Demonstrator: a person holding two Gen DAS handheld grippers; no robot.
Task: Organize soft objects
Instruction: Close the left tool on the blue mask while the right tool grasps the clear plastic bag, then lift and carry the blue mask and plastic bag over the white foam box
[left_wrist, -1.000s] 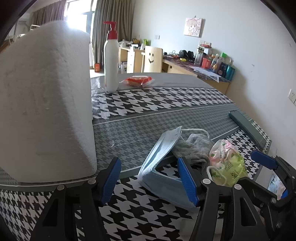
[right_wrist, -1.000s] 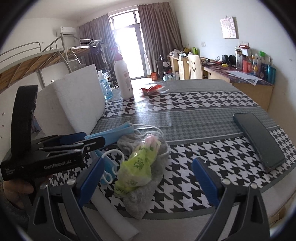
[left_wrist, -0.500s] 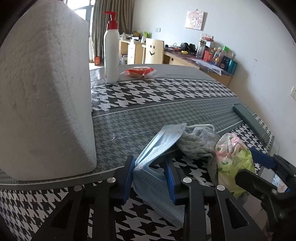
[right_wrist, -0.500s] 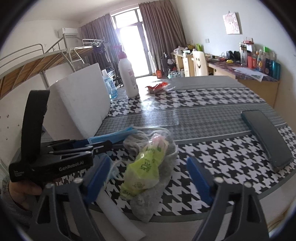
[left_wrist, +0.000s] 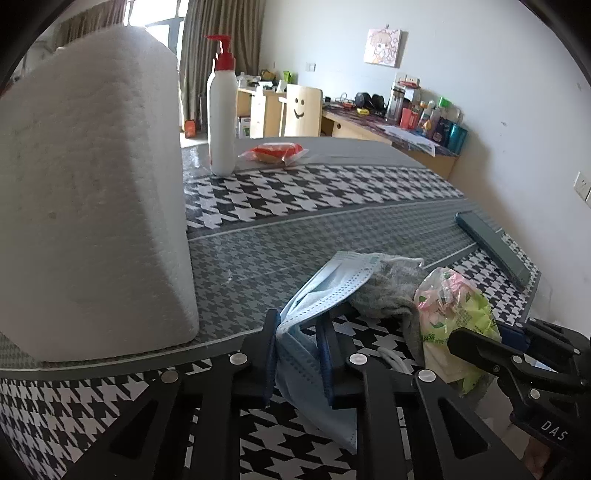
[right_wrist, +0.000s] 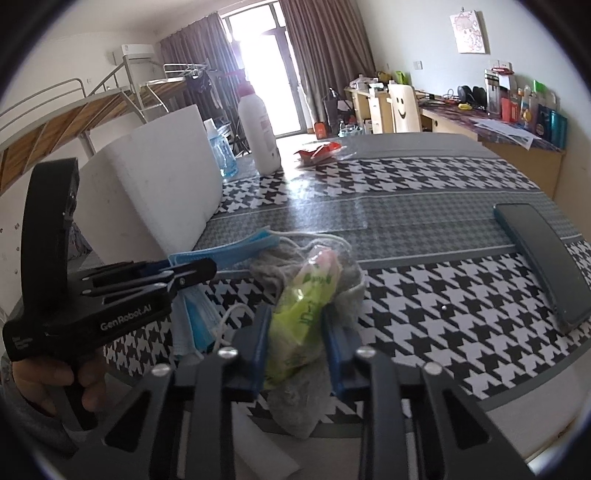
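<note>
My left fingers (left_wrist: 300, 356) have just closed on the blue face mask (left_wrist: 314, 317), my right fingers (right_wrist: 295, 341) on the green packet (right_wrist: 301, 302); the tangled ear loop (right_wrist: 231, 314) and grey cloth (right_wrist: 291, 400) could drag along.

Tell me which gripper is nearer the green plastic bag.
Right. The right gripper has just been closing and its fingers clamp the green plastic bag. The left gripper sits beside it, pinching the blue face mask.
</note>
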